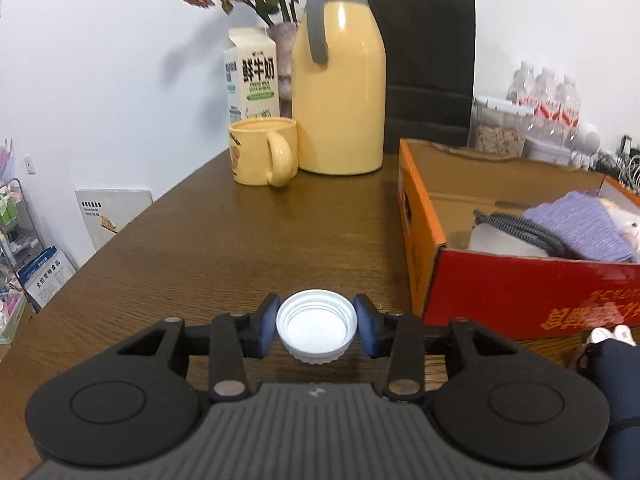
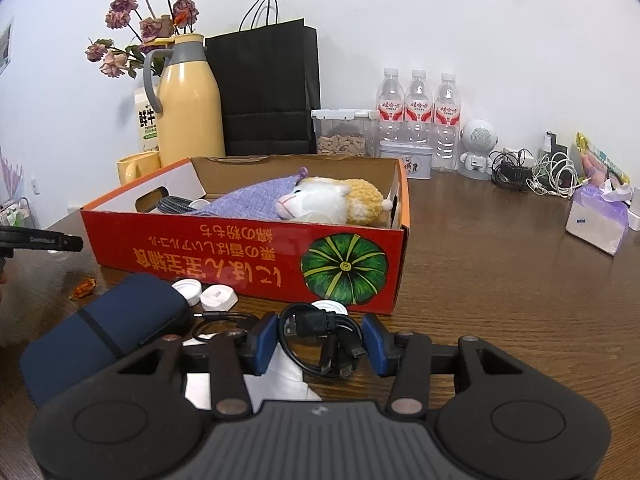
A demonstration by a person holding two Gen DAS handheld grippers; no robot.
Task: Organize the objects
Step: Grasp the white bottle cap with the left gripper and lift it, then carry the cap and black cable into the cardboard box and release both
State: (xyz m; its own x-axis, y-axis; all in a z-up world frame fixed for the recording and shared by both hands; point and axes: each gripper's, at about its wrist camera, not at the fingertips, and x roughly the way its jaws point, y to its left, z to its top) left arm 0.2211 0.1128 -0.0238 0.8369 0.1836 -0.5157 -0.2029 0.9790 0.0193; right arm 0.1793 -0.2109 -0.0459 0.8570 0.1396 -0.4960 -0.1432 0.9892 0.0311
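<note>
We see the white cap (image 1: 317,326), open side up, clamped between the jaws of the left gripper (image 1: 317,327) just above the brown surface (image 1: 240,240), left of the orange box (image 1: 520,292). The right gripper (image 2: 322,344) seems closed on a coiled black cable (image 2: 324,340), though contact is unclear, beside a navy pouch (image 2: 104,332).

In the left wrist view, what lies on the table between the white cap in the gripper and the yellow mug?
Nothing: in the left wrist view, only bare wooden table stretches between the white cap and the yellow mug.
</note>
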